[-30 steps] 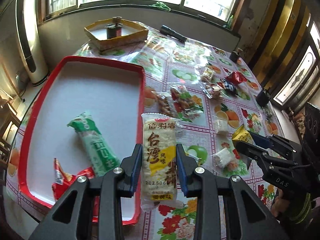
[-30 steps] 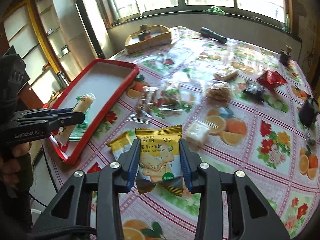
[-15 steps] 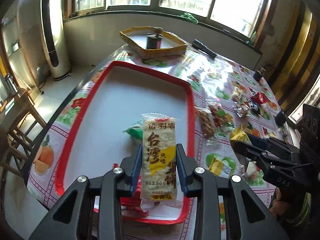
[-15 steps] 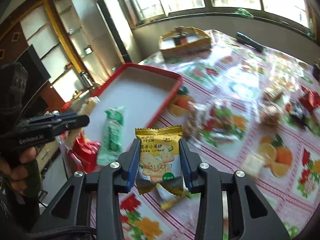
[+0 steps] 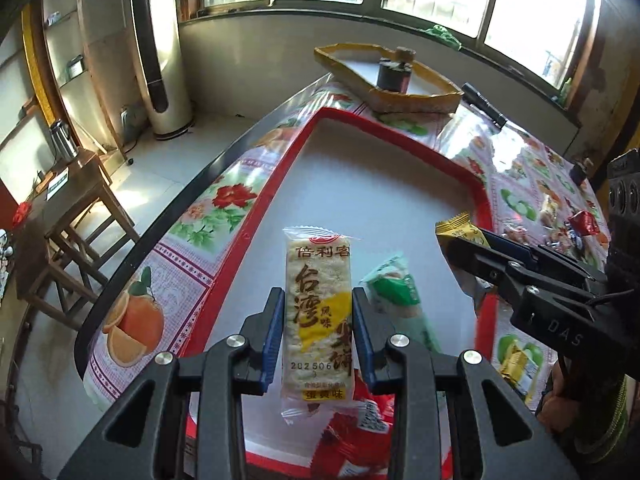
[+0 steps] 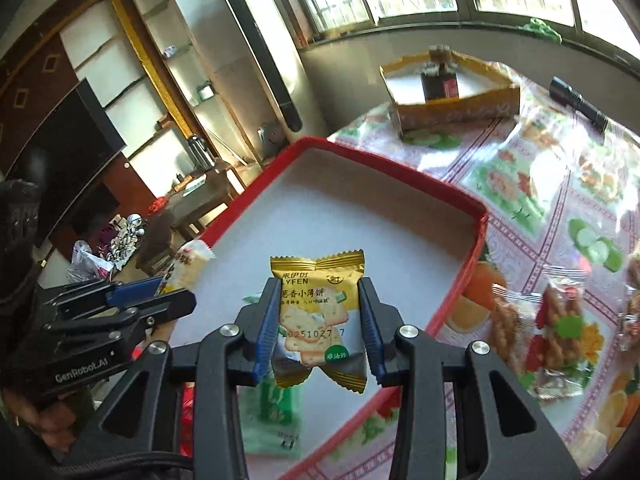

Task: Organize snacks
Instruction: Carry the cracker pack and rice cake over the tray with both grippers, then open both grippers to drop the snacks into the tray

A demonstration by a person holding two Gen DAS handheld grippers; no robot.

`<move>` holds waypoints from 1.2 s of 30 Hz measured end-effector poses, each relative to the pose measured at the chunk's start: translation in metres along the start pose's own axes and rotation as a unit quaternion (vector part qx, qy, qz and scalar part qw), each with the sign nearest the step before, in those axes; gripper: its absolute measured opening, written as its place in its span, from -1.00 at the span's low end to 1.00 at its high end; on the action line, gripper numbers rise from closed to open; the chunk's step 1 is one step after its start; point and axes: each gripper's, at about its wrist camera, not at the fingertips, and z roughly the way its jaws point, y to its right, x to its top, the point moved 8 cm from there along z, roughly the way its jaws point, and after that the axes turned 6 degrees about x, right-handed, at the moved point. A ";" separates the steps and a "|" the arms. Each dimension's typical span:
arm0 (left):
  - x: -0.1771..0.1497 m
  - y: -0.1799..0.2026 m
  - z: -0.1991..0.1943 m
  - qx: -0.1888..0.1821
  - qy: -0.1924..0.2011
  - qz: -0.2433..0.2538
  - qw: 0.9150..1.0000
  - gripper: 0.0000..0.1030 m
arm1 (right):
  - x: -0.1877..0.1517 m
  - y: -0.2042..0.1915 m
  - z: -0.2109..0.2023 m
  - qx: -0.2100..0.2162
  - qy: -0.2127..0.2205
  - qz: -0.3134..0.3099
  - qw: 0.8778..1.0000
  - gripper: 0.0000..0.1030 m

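My left gripper [image 5: 319, 332] is shut on a long rice cracker pack [image 5: 318, 320] and holds it above the near end of the red tray [image 5: 384, 200]. My right gripper [image 6: 319, 316] is shut on a yellow biscuit packet [image 6: 318, 316], also over the red tray [image 6: 380, 232]. A green snack pack [image 5: 400, 300] and a red wrapper [image 5: 352, 436] lie in the tray below the grippers. The right gripper shows at the right of the left wrist view [image 5: 464, 240], and the left gripper at the left of the right wrist view [image 6: 176, 292].
Loose snack packs [image 6: 532, 320] lie on the fruit-print tablecloth right of the tray. A yellow cardboard box [image 5: 388, 76] with a dark jar stands beyond the tray, a black torch [image 5: 484, 104] beside it. The table edge and a wooden stool [image 5: 76, 232] are to the left.
Both grippers have swung left from the tablecloth to above the red tray, each still holding its snack. The tray now fills the middle of both views.
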 end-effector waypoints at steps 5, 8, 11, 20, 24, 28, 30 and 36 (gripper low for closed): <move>-0.005 0.000 0.010 0.007 -0.008 0.003 1.000 -0.38 | -0.010 0.002 0.021 -0.005 -0.023 -0.001 1.000 -0.22; -0.006 0.001 0.016 0.007 -0.014 0.004 1.000 -0.38 | -0.015 0.007 0.029 -0.004 -0.035 0.003 0.999 -0.22; -0.009 0.000 0.021 0.010 -0.021 0.003 1.000 -0.38 | -0.018 0.009 0.031 -0.004 -0.037 0.006 0.999 -0.22; -0.011 -0.002 0.013 0.023 -0.020 -0.003 1.000 -0.35 | -0.015 0.003 0.016 -0.009 -0.028 0.006 1.000 0.17; -0.008 -0.002 -0.003 0.029 0.001 -0.009 1.000 -0.31 | -0.016 0.000 -0.016 -0.050 -0.011 -0.007 0.999 0.39; -0.006 0.010 -0.014 0.017 0.013 -0.004 1.000 -0.27 | -0.027 0.007 -0.050 -0.100 -0.006 -0.015 0.995 0.56; -0.005 0.019 -0.016 0.010 0.014 0.003 1.000 -0.23 | -0.039 0.014 -0.063 -0.114 -0.017 -0.007 0.993 0.56; -0.011 0.048 -0.019 -0.008 0.008 0.026 1.000 -0.21 | -0.073 0.039 -0.095 -0.172 -0.039 0.010 0.984 0.56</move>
